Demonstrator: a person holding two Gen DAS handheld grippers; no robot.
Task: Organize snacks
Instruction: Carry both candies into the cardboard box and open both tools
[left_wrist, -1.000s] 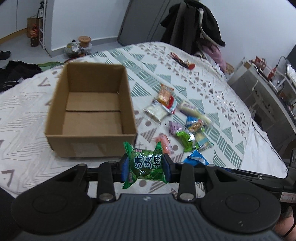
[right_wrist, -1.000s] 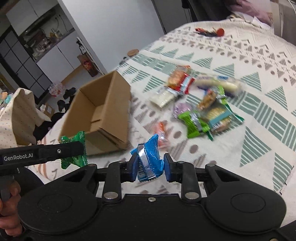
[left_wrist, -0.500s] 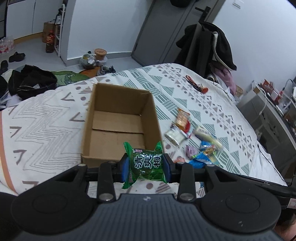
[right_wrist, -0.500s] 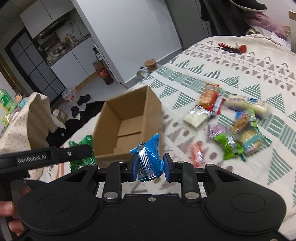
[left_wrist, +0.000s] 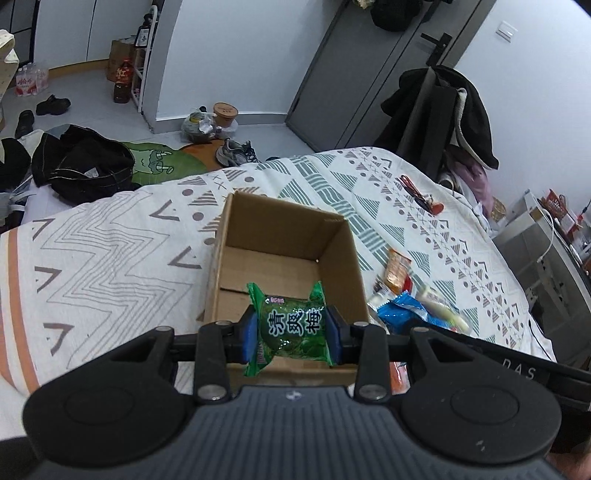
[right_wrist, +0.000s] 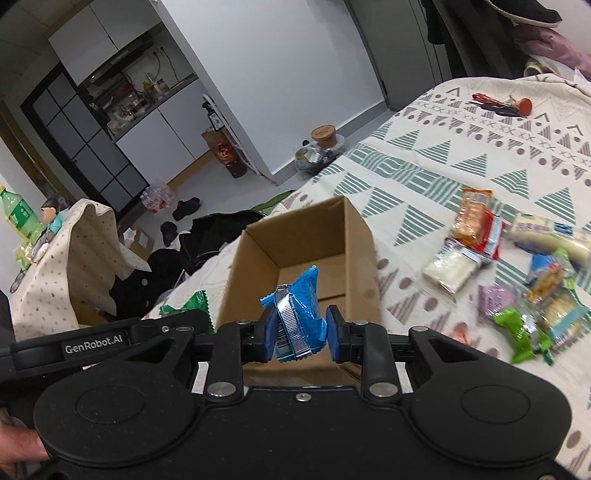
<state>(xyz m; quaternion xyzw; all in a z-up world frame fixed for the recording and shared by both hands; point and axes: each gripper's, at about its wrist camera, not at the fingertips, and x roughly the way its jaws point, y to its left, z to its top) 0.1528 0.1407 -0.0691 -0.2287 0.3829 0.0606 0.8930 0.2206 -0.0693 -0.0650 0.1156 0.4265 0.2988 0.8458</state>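
Left gripper (left_wrist: 291, 329): clamped on the green snack packet (left_wrist: 290, 325), blue pads pressing its two sides; held level, aimed down and forward over the near wall of the cardboard box (left_wrist: 343, 266).
Green packet's lie: printed face toward the camera, long axis upright, crimped ends pointing up and down.
Right gripper (right_wrist: 298, 328): closed on the blue snack packet (right_wrist: 297, 314), which stands edge-on between the pads; its silver seam faces the camera and its long axis runs up, leaning slightly right.
Right gripper's pose: tilted a little, just beside the left gripper (right_wrist: 110, 341), also over the box's (right_wrist: 358, 236) near edge.
Hand (right_wrist: 18, 448): part of one shows at the lower left corner, probably gripping the left tool's handle.
Box: open, upright on the patterned bedspread (left_wrist: 110, 251), floor bare in both views.
Loose snacks (right_wrist: 517, 273): scattered on the bedspread (right_wrist: 443, 162) right of the box, near it; several are blurred.
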